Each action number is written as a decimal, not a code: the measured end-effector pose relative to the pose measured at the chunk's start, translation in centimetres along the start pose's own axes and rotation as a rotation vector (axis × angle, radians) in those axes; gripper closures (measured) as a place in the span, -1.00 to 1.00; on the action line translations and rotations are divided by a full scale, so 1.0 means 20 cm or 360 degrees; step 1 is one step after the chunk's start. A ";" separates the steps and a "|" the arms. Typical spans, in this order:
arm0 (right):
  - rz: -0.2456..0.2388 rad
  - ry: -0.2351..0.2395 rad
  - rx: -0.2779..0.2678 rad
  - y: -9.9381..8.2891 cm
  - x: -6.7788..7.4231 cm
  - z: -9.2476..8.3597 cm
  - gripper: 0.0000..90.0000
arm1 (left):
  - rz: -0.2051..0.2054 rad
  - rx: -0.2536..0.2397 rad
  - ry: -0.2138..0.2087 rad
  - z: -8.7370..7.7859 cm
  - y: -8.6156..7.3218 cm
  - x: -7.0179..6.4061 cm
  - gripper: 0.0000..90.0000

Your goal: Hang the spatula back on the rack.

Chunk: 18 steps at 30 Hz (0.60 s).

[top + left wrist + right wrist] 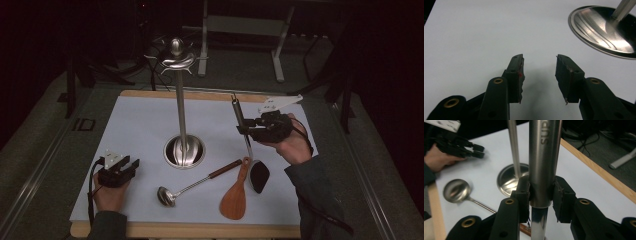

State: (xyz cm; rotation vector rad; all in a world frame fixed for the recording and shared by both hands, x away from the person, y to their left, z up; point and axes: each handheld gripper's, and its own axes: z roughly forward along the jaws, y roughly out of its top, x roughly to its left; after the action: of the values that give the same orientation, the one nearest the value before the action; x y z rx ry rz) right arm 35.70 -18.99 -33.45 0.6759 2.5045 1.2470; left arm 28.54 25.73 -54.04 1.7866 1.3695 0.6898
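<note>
Steel is what my right gripper (541, 195) is clamping: its jaws are standing about half closed, with the pads pressing both sides of the round handle of the black spatula (245, 135). In the high view this spatula is at the right of the middle, handle end pointing up and black blade (259, 176) hanging low, just above the white mat (140, 125).

I am judging that the step is hanging this tool on the rack (181, 115), whose pole is rising from its round base (184, 151) at the centre, with hooks (176, 61) at the top near the upper middle of the frame. For doing it well, I am keeping the grip firm, because the smooth handle may be slipping, and I am lifting until the handle end is higher than the hooks before I am moving toward the centre.

My left gripper (120, 169) is resting at the lower left, jaws apart and holding nothing.

Near the lower middle, the ladle (192, 186) and the wooden spoon (236, 192) are lying just beside the blade. The blade may be knocking them, or striking the pole, if I am swinging too low.
</note>
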 end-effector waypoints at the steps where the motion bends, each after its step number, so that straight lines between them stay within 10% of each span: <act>1: -0.0003 0.0006 -0.0012 0.00 0.00 -0.01 0.54 | -0.0001 -0.0001 0.0000 0.00 0.00 0.00 0.30; 18: -0.0058 0.0075 -0.0175 0.11 0.08 0.00 0.54 | -0.0002 -0.0001 -0.0002 0.00 0.00 0.00 0.30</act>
State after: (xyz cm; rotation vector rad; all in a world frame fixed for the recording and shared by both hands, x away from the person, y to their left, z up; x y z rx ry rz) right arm 35.03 -17.08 -31.73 0.5789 2.4522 1.3916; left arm 28.53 25.75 -54.03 1.7852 1.3690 0.6887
